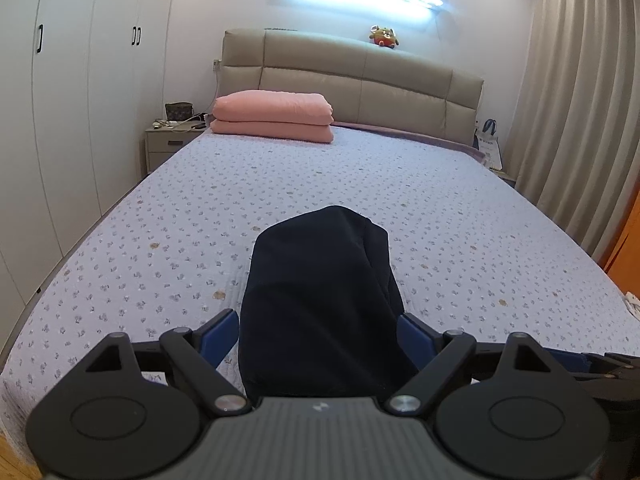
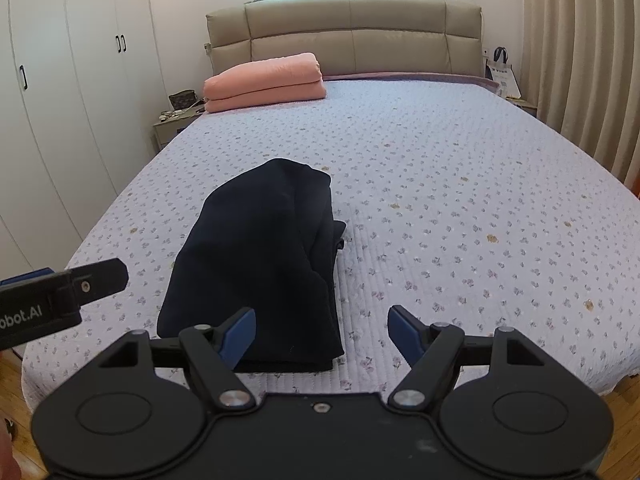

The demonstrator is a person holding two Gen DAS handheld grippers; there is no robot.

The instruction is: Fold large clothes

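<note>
A dark navy garment point(image 1: 320, 296) lies folded into a long bundle on the floral bedspread point(image 1: 440, 220), near the bed's foot. My left gripper point(image 1: 320, 332) is open, its blue fingers on either side of the garment's near end; I cannot tell if they touch it. In the right wrist view the garment point(image 2: 264, 264) lies left of centre. My right gripper point(image 2: 322, 332) is open and empty above the bed's foot edge; its left finger point(image 2: 240, 334) overlaps the garment's near right corner. The left gripper's body point(image 2: 64, 292) shows at the left edge.
Folded pink blankets point(image 1: 272, 116) lie by the beige headboard point(image 1: 360, 80). A plush toy point(image 1: 384, 36) sits on top of it. A nightstand point(image 1: 172, 140) and white wardrobes point(image 1: 60, 100) stand on the left, curtains point(image 1: 580, 100) on the right. Wooden floor point(image 2: 12, 380) shows below the bed's foot.
</note>
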